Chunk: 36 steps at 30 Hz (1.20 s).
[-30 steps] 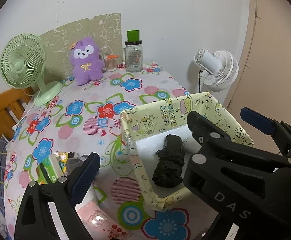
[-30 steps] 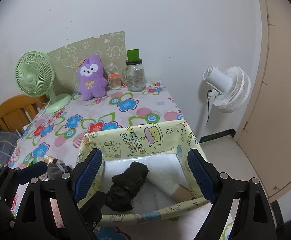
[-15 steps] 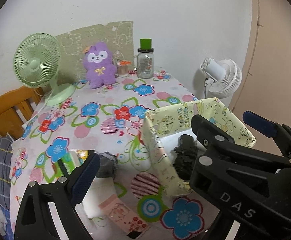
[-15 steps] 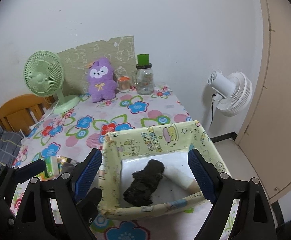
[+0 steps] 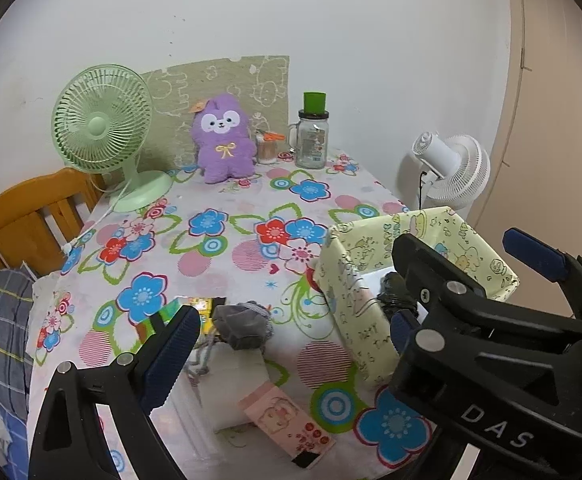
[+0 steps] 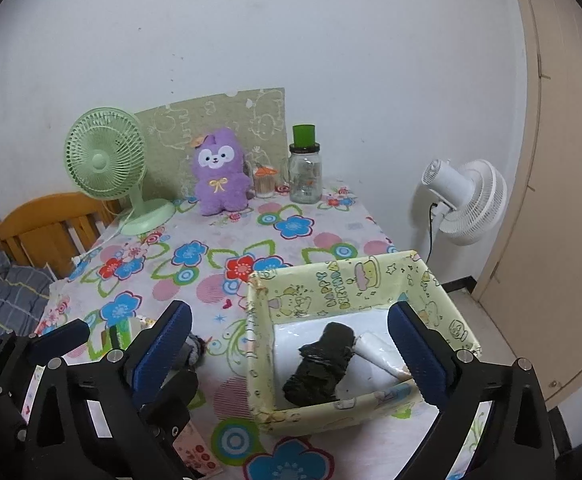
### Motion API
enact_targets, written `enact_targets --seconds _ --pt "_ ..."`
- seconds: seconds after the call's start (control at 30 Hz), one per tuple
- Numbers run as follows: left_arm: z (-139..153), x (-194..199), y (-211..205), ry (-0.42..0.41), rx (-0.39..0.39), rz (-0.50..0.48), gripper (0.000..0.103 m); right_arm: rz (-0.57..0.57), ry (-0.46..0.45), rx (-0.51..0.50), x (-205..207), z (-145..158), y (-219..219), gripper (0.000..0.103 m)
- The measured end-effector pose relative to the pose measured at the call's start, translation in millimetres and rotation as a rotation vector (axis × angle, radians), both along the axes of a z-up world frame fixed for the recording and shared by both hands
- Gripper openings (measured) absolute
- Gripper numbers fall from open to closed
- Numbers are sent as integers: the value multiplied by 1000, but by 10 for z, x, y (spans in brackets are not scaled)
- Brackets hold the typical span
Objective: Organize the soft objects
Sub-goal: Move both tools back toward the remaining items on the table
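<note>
Right wrist view: right claw (image 6: 289,344) opening wide and empty above yellow box (image 6: 333,290) holding black sock roll (image 6: 323,364) and white roll (image 6: 377,354); left wrist view only: left claw (image 5: 287,344) spread, empty, over grey sock bundle (image 5: 243,326) on desk (image 5: 211,256).

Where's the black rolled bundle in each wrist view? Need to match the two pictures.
Left wrist: the black rolled bundle sits right of centre, inside the yellow box, mostly hidden behind the box wall and the right gripper.
Right wrist: lower centre, in full view on the box floor beside a white roll.
Shared landmark: the purple plush at the table's far edge.
</note>
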<state>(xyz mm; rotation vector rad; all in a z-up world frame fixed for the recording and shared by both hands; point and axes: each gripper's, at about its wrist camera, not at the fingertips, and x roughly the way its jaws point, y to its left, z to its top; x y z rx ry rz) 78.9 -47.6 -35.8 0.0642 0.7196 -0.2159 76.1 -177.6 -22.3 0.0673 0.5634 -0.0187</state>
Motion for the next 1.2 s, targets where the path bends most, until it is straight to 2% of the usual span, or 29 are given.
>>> enact_targets --seconds 0.3,0.63,0.8,1.07,1.2 --pt "-106 -57 285 -3 -25 24 97 19 -14 17 -69 -74 247 102" --pt "-247 -167 534 -8 -10 65 97 56 -1 42 -124 -240 494 103" --pt "-330 -193 633 3 -12 96 97 52 -61 50 -224 -316 594 103" --pt "-455 -241 739 10 -10 107 97 81 -38 41 -238 -426 723 103" --pt "-508 -279 773 -11 -9 111 97 86 -31 39 -250 -486 765 103"
